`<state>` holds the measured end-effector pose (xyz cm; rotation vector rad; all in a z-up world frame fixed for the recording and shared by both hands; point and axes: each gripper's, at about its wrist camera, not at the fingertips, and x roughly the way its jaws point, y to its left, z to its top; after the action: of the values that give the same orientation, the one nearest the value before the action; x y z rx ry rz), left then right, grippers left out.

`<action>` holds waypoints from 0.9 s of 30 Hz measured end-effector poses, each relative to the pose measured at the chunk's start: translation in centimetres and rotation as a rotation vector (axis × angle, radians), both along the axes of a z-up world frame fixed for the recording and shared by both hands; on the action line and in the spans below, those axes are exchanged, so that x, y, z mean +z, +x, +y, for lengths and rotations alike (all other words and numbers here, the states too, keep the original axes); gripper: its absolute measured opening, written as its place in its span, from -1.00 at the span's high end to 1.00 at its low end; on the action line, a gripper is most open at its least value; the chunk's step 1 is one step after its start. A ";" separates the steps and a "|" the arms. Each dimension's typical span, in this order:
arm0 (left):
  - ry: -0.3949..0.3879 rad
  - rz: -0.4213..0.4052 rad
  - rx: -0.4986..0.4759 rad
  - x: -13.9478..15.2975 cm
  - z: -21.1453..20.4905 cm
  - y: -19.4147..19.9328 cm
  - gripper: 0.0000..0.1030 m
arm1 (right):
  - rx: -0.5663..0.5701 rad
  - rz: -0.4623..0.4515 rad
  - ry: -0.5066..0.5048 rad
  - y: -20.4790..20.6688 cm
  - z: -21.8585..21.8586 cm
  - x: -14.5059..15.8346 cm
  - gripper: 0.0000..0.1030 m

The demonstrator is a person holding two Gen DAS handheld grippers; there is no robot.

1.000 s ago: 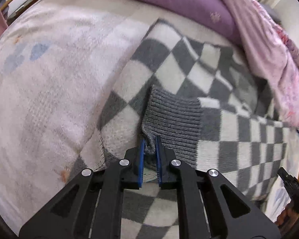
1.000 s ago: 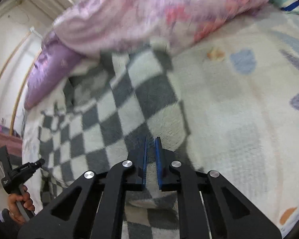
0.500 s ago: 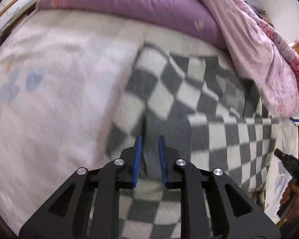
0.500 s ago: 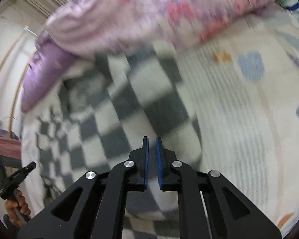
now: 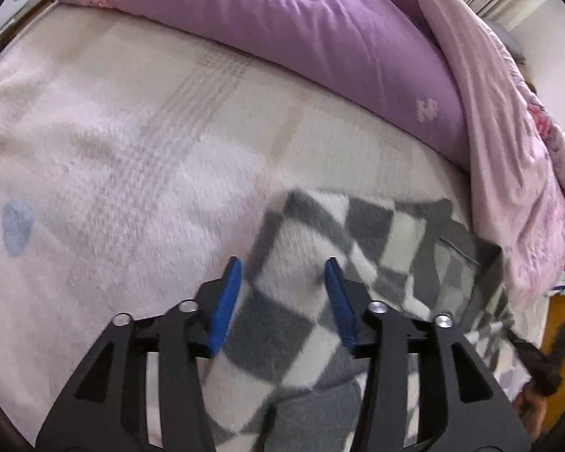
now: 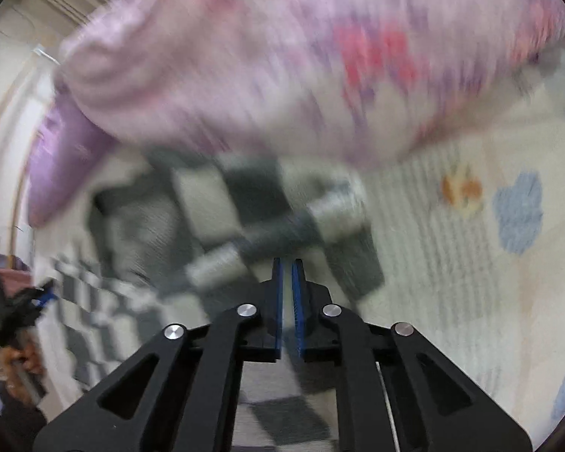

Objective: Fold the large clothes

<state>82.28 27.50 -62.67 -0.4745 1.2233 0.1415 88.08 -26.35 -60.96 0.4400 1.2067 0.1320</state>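
Both wrist views close, sharing checkered sweater (image 5: 376, 233).

The right wrist view is smeared all over: the pink quilt (image 6: 301, 60) across the top is just streaks, its flower print unreadable. The checked sweater (image 6: 245, 207) in mid-frame blurs too, squares running together, so its folds can't be traced. Whether cloth sits between the near-closed tips of the right gripper (image 6: 287, 263) can't be told. At the left edge, a hand (image 6: 19, 358) on a dark handle is cut off and fuzzy.

In the left wrist view, the sweater (image 5: 358, 233) runs under the left gripper (image 5: 281, 263) and off the bottom. At lower right, a dark tool (image 5: 546, 361) is blurred and clipped.
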 end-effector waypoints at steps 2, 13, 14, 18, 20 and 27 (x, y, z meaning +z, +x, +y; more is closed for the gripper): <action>0.026 0.006 -0.004 -0.3 0.1 1.0 -0.05 | -0.049 -0.016 -0.039 1.0 -0.8 0.7 0.05; 0.198 0.169 -0.081 -4.2 -1.3 5.7 -0.44 | -0.037 0.137 -0.052 4.9 -0.1 -5.3 0.33; 0.201 0.168 -0.086 -4.2 -1.4 5.8 -0.36 | -0.031 0.137 -0.045 4.9 -0.1 -5.4 0.45; 0.217 0.121 -0.151 -3.3 -3.1 5.8 0.59 | 0.005 0.078 -0.094 3.9 0.9 -4.2 0.62; 0.284 0.074 -0.197 -2.0 -4.4 5.2 0.60 | 0.011 0.043 -0.097 3.2 1.4 -3.2 0.66; 0.255 -0.089 -0.211 4.1 -4.7 1.2 0.62 | 0.027 -0.092 -0.051 -0.8 1.9 2.3 0.68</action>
<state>83.47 22.80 -58.59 -0.1278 1.1411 0.0935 87.33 -24.43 -58.66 0.3694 1.1231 0.1429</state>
